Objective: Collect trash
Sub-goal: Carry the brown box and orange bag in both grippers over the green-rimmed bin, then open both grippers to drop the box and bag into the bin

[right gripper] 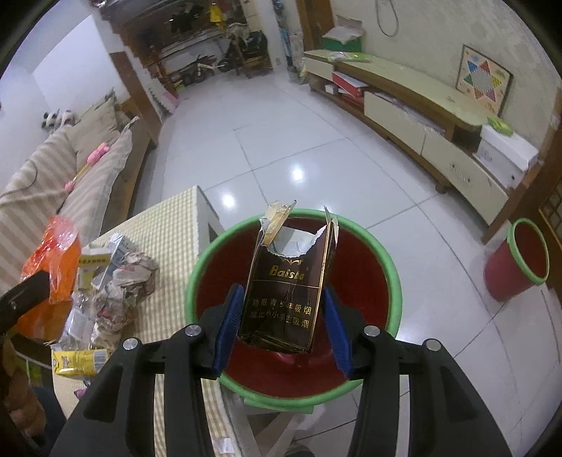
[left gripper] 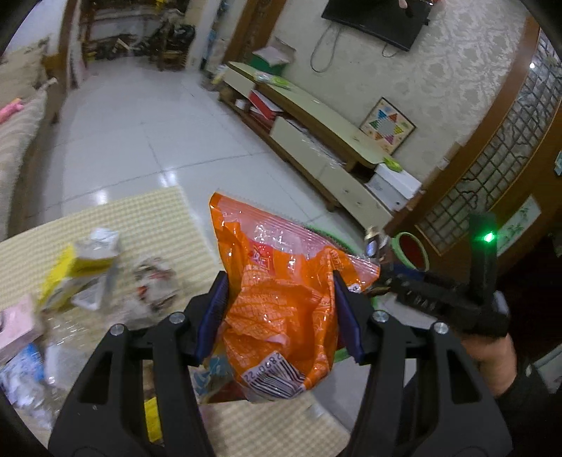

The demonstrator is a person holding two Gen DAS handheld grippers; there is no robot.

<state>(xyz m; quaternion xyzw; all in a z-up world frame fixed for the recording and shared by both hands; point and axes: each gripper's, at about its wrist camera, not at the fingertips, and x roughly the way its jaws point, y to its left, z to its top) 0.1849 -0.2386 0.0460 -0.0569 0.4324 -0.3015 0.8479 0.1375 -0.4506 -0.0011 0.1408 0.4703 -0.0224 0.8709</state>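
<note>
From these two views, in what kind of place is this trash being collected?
Most likely a home living room: a striped sofa, a low TV cabinet under a wall-mounted television, and a white tiled floor.

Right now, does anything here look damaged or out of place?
Yes. The dark cigarette pack in the right gripper has its top torn open and jagged. Over by the wooden door, a second red bin leans tilted instead of standing upright. Crumpled paper and cartons litter the checked tabletop.
</note>
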